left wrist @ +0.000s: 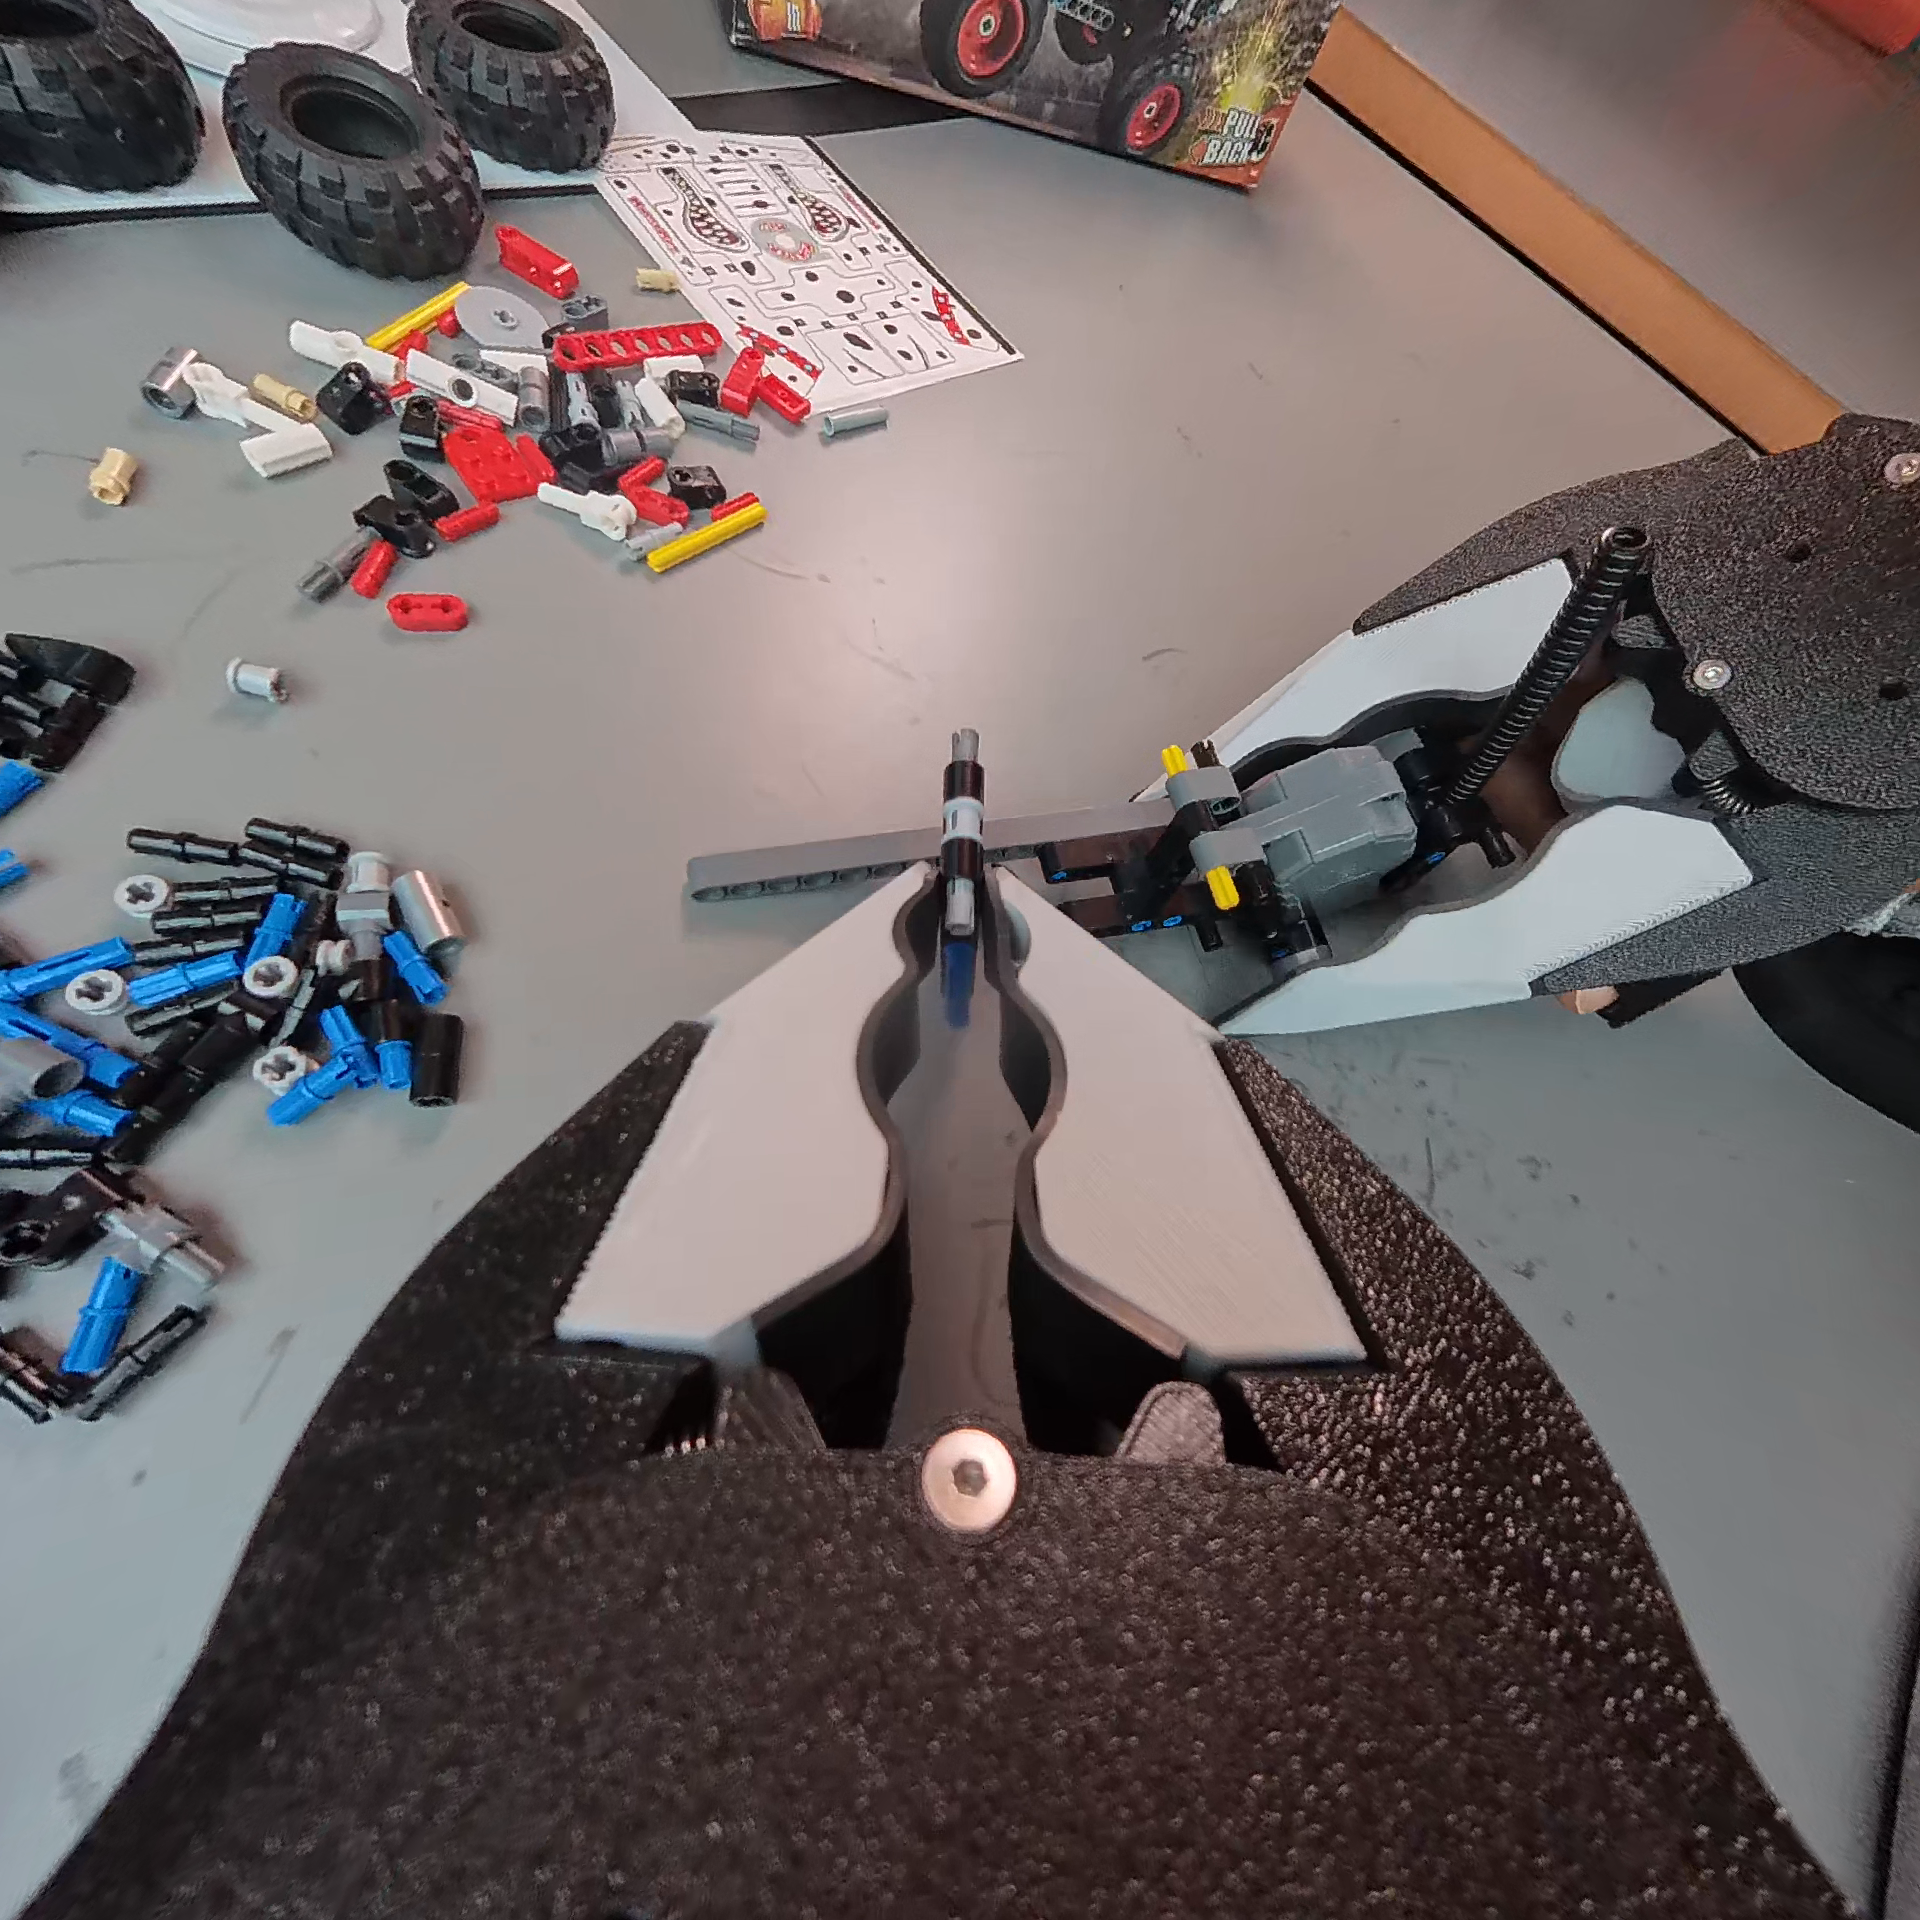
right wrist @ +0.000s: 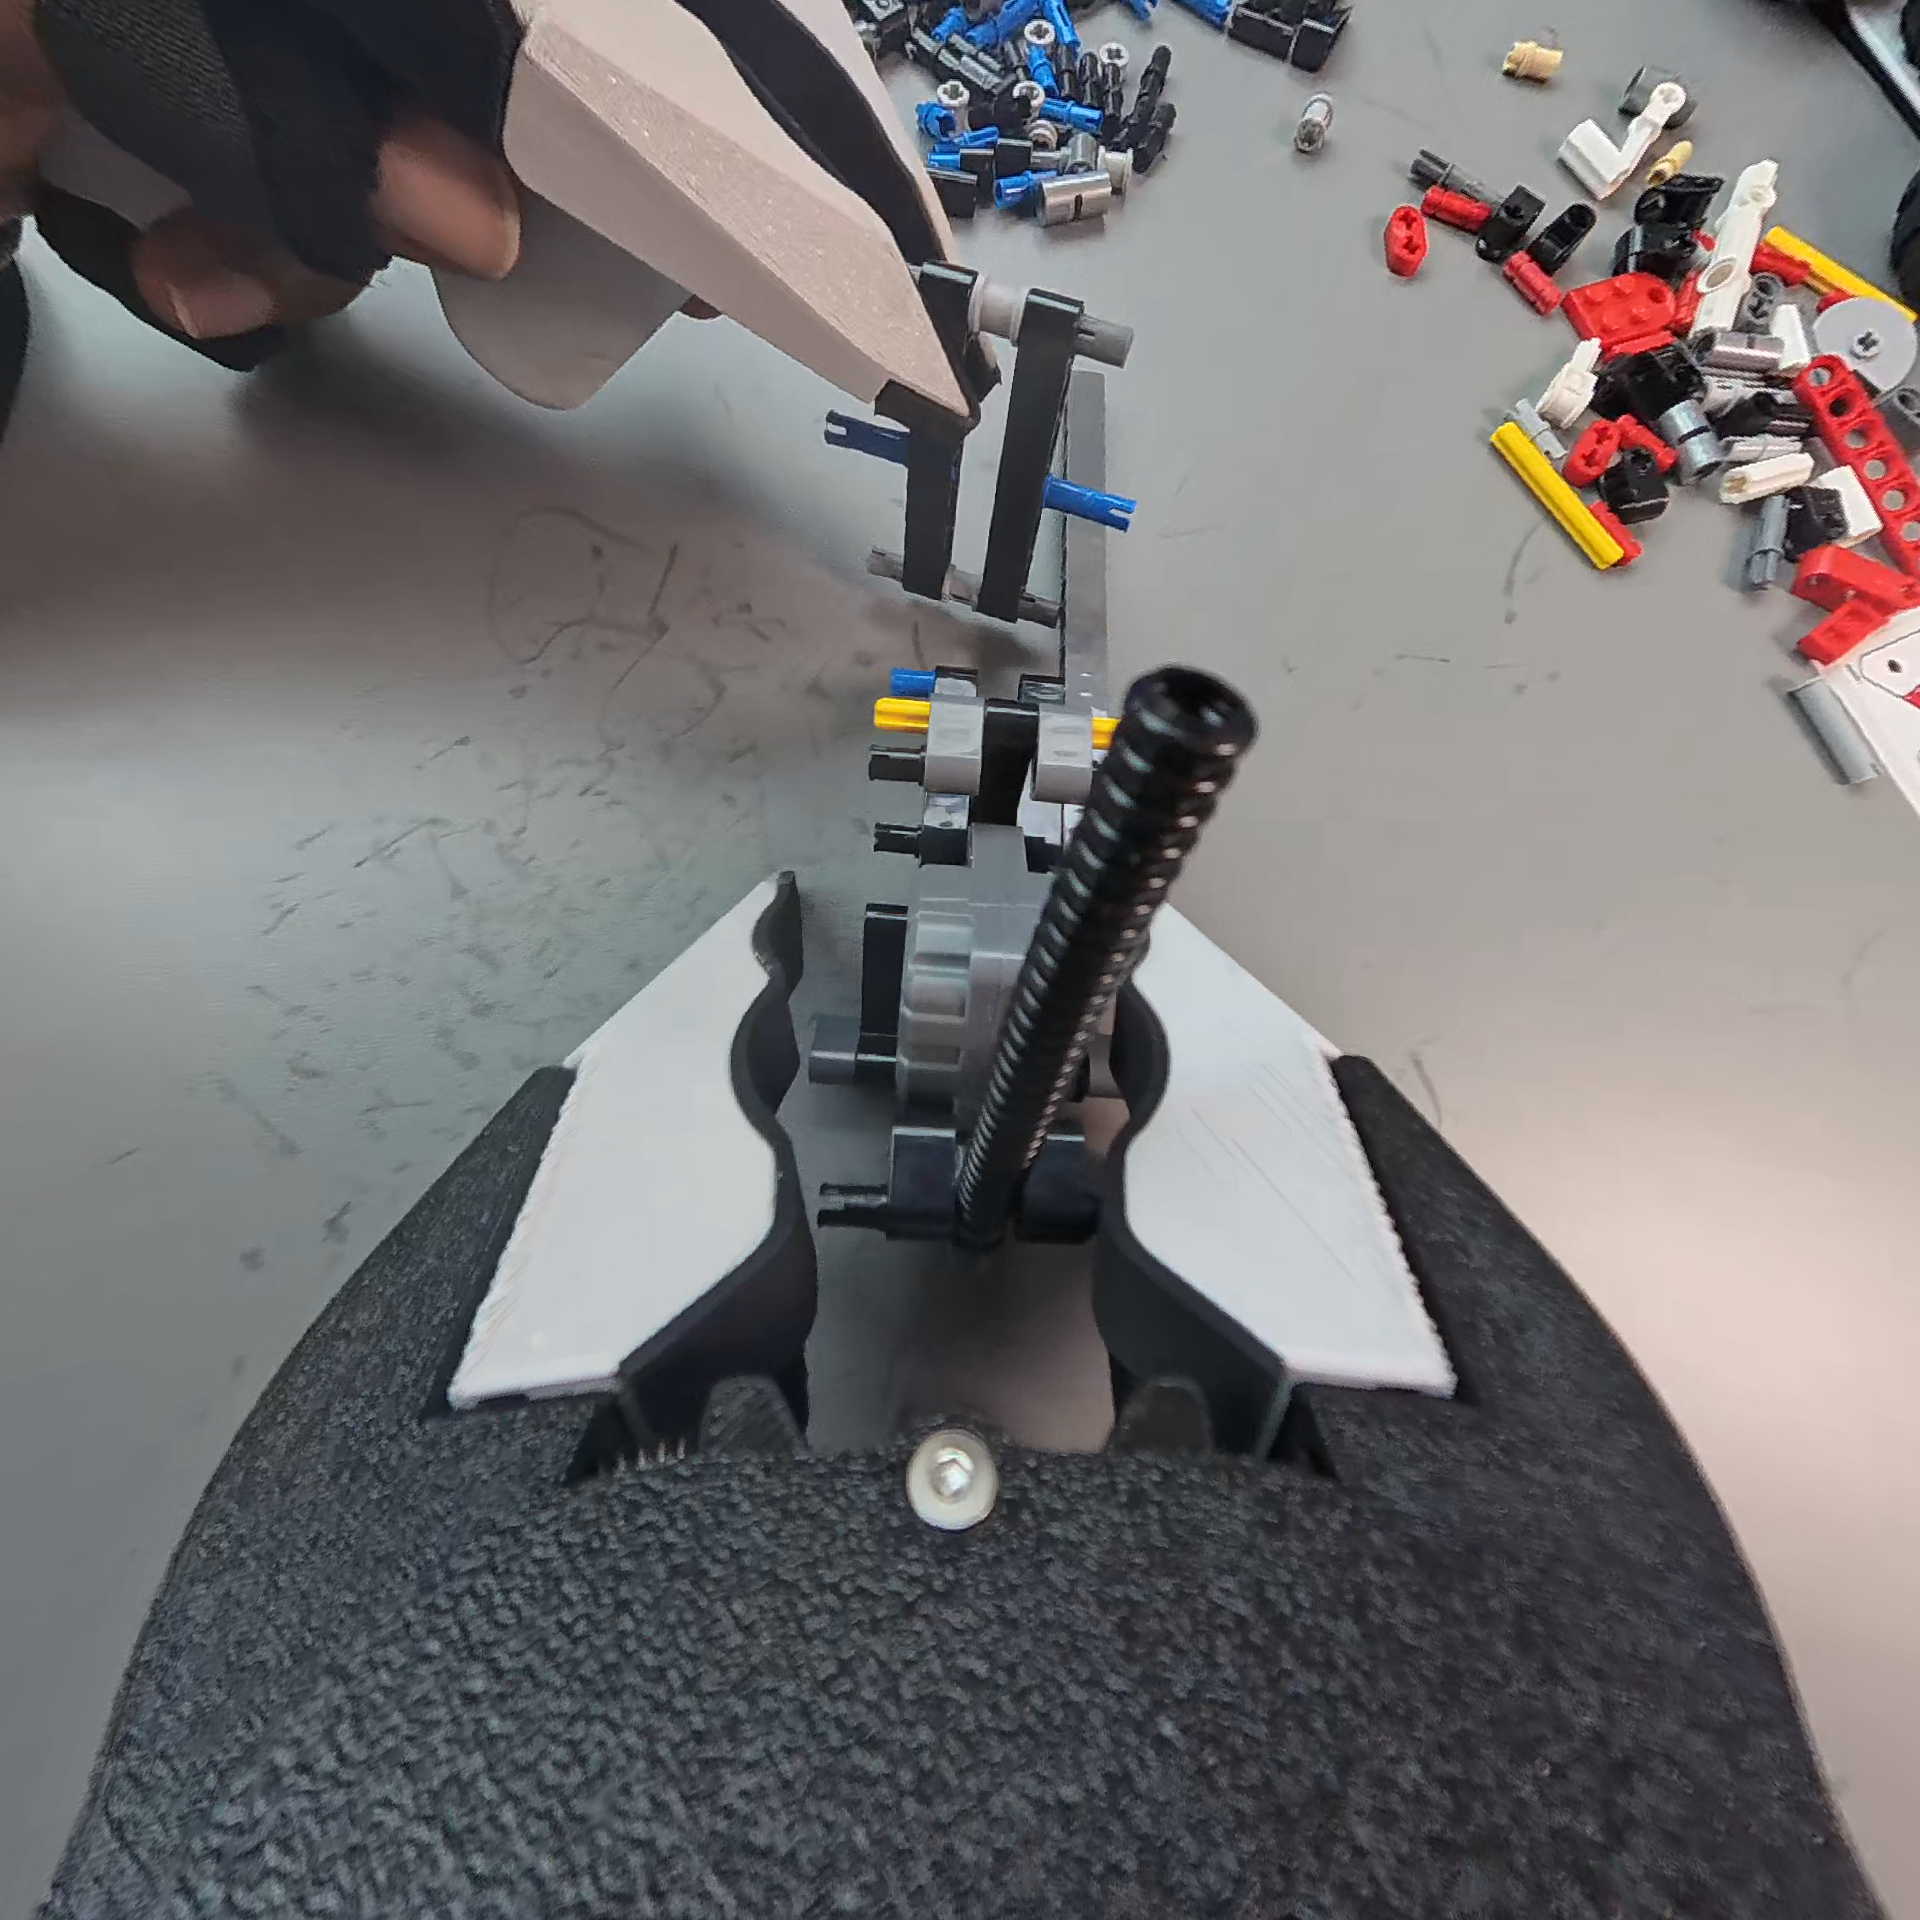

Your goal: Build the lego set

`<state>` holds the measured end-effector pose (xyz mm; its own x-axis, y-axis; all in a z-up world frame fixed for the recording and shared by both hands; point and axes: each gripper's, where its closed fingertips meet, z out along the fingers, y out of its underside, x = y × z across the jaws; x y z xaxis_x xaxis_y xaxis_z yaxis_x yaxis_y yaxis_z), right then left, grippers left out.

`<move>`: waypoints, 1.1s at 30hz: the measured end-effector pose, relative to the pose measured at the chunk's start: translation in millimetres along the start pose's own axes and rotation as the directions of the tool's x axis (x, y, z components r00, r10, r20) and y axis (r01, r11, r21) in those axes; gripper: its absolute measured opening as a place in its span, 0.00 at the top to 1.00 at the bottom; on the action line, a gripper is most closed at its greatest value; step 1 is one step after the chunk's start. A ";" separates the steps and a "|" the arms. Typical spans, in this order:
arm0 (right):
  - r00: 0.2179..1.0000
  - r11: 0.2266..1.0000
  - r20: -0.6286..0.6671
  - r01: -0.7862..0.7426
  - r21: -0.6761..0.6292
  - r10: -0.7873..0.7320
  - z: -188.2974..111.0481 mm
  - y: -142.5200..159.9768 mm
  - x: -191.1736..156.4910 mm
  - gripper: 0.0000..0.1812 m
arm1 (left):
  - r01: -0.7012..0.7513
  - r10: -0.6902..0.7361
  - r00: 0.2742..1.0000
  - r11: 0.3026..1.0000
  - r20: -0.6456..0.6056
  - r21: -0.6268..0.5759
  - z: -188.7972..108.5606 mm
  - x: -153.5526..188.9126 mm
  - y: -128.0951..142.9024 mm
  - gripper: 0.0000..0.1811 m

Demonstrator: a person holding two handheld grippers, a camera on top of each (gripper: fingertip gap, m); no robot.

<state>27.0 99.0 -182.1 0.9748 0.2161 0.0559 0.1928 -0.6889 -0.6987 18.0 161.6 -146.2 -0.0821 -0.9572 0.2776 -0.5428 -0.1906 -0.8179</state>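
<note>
Two grippers meet over the grey table point(left wrist: 1195, 540): left gripper point(left wrist: 961, 883) pinches a small black-beamed subassembly point(right wrist: 987, 457); right gripper point(right wrist: 966, 1039) clamps the grey motor chassis point(right wrist: 977, 935). Beyond lie loose parts point(left wrist: 540, 416), a printed sticker sheet point(left wrist: 810, 260) and the box point(left wrist: 1039, 73) at the table's far edge.

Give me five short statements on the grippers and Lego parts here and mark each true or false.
1. The left gripper is shut on a small black sub-assembly. True.
2. The right gripper is open and holds nothing. False: it grips the grey motor assembly.
3. Three black tyres lie on the table. True.
4. The sticker sheet lies under the blue pins. False: it lies beside the red and white parts.
5. The sub-assembly is already joined to the motor assembly. False: they are apart.
</note>
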 end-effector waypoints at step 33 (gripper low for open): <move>0.997 0.998 0.037 0.060 0.022 -0.060 -1.5 1.6 -3.0 0.66 | -0.123 0.124 0.992 0.981 0.001 -0.147 15.7 8.6 25.2 0.94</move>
<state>24.5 96.2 -182.2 0.9565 0.2827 0.0715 0.2480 -0.6595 -0.7096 16.7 145.1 -172.3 -0.1482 -0.9737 0.1732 -0.6458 -0.0373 -0.7626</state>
